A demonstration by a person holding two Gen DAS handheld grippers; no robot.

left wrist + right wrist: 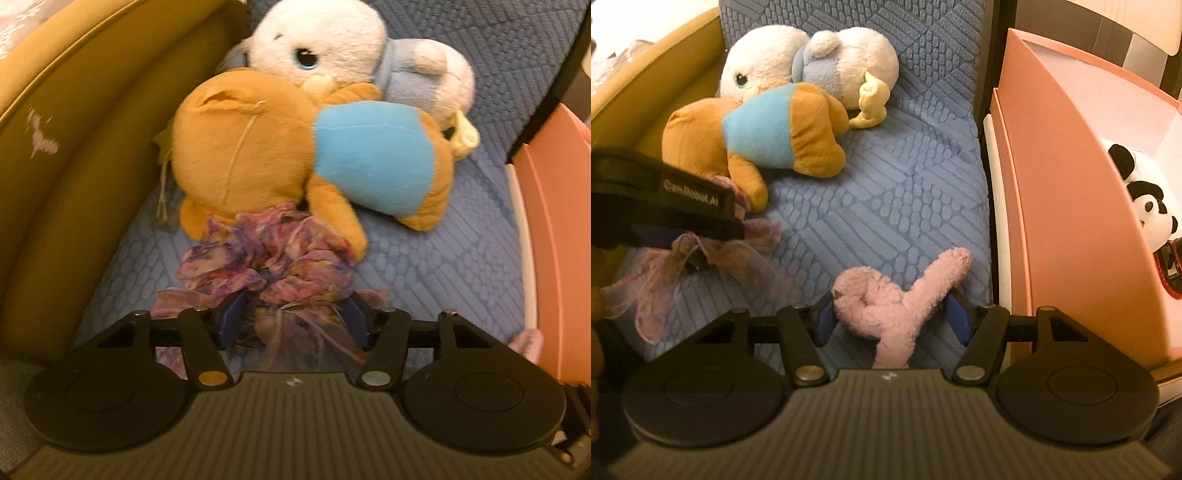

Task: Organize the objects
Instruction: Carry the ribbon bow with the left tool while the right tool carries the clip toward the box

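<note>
- The blue cushion [905,206] carries the toys; a pink box [1071,192] stands along its right edge, already holding a panda [1152,206].
- Step in hand, as I judge it: gathering loose items for that box.
- The orange plush [277,147] and white plush [325,40] lie near the cushion's back edge.
- The left gripper [291,317] is clamped on a floral scarf [269,254], near the left edge.
- The right gripper [892,317] pinches a pink plush [897,295] near the front right corner; next, carry it over the box wall.

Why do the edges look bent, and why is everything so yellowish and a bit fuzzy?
Both views use a fisheye lens: in the right wrist view the pink box wall curves; in the left wrist view the yellow armrest bows. Warm indoor light tints both. The left wrist view is softly blurred on the orange plush toy; the scarf near the fingers looks smeared.
</note>
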